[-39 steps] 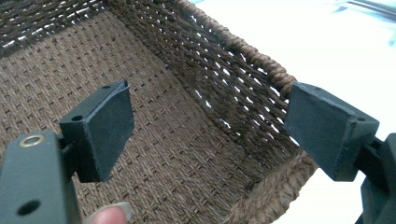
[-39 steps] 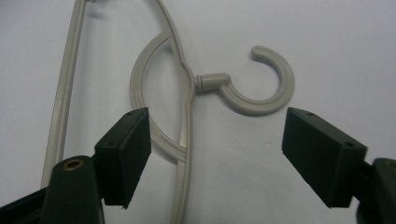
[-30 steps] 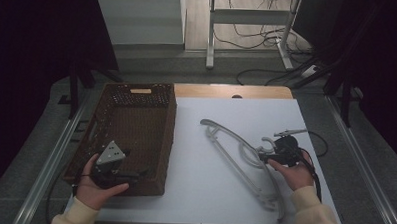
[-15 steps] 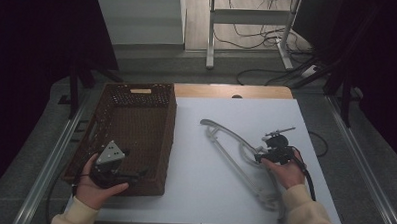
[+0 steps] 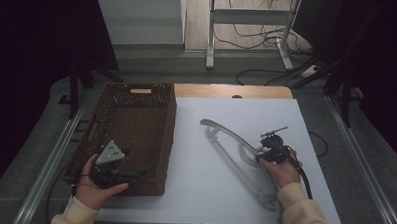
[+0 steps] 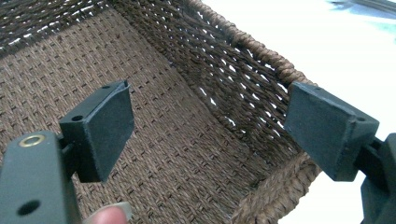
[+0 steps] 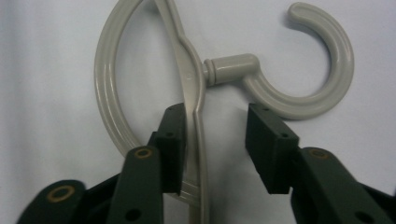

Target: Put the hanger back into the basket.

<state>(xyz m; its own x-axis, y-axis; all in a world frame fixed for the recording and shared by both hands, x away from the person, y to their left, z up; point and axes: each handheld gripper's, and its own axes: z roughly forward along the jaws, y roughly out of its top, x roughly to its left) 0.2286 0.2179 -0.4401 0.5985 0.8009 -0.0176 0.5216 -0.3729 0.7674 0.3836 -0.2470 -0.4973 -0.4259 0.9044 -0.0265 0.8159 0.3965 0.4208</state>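
A pale grey plastic clothes hanger (image 5: pixel 224 137) lies flat on the white table, right of centre. My right gripper (image 5: pixel 266 151) is down at its middle, beside the hook. In the right gripper view the hanger's bar (image 7: pixel 189 74) runs between the open jaws of my right gripper (image 7: pixel 215 128); the left pad (image 7: pixel 172 140) touches the bar and the right pad stands apart. The hook (image 7: pixel 327 70) curls just beyond. A brown wicker basket (image 5: pixel 170 122) stands at the left, empty. My left gripper (image 5: pixel 136 174) hovers open over its near end (image 6: pixel 205 116), with the rim (image 6: pixel 266 51) under the right jaw.
The white table top (image 5: pixel 203 192) has free room between the basket and the hanger. A wooden strip (image 5: pixel 232 91) runs along the far edge. Beyond it are metal stand legs (image 5: pixel 210 37) and floor cables. A black cable (image 5: pixel 304 180) trails from my right gripper.
My right gripper has shifted a little left and toward me, onto the hanger's bar. The left gripper and the basket have stayed put.
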